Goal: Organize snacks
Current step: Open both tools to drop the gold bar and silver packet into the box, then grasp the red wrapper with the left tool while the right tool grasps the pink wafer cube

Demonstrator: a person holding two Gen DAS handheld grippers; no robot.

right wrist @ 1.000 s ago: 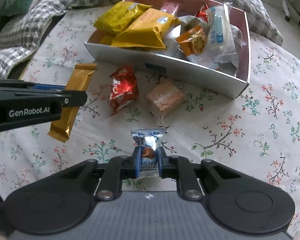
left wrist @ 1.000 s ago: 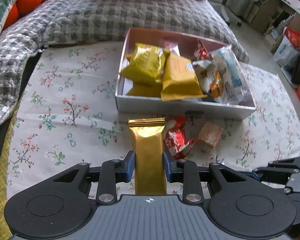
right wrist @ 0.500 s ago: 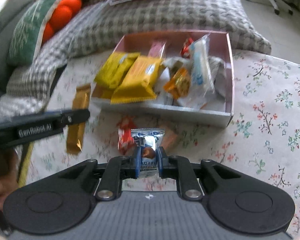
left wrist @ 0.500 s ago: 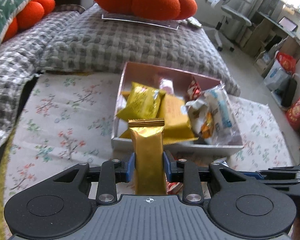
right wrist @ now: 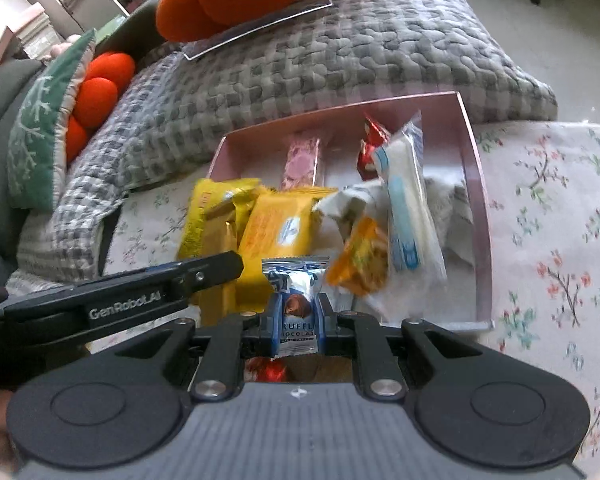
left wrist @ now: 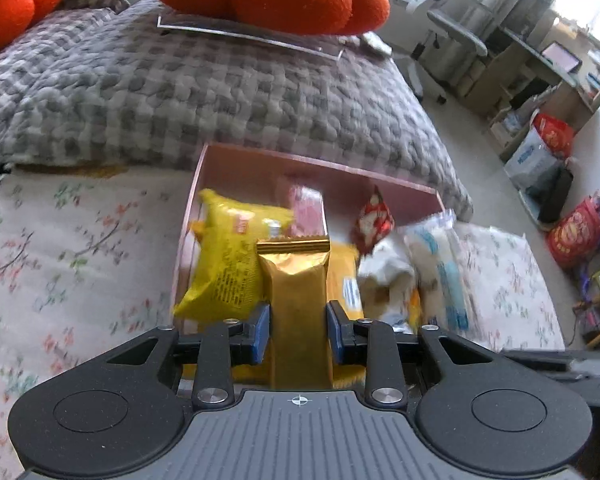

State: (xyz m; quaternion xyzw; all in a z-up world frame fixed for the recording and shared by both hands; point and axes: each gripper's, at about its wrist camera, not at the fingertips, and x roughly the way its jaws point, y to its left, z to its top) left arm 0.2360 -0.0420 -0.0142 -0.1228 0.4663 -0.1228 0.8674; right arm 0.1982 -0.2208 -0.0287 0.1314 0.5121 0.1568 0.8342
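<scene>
Over the pink box (left wrist: 320, 168), left gripper (left wrist: 298, 330) is clamped on a gold bar (left wrist: 296, 296) standing upright, its lower end hidden behind the gripper body. Right gripper (right wrist: 296, 316) pinches a small blue chocolate packet (right wrist: 296, 304) near the box's front edge; label partly cut off. Box holds yellow packs (right wrist: 278, 228), a pink bar (right wrist: 302, 162), a red candy (right wrist: 374, 140) and a white-blue packet (right wrist: 404, 200), blurred in the left view. Red wrapper (right wrist: 266, 370) under the right gripper, mostly hidden.
</scene>
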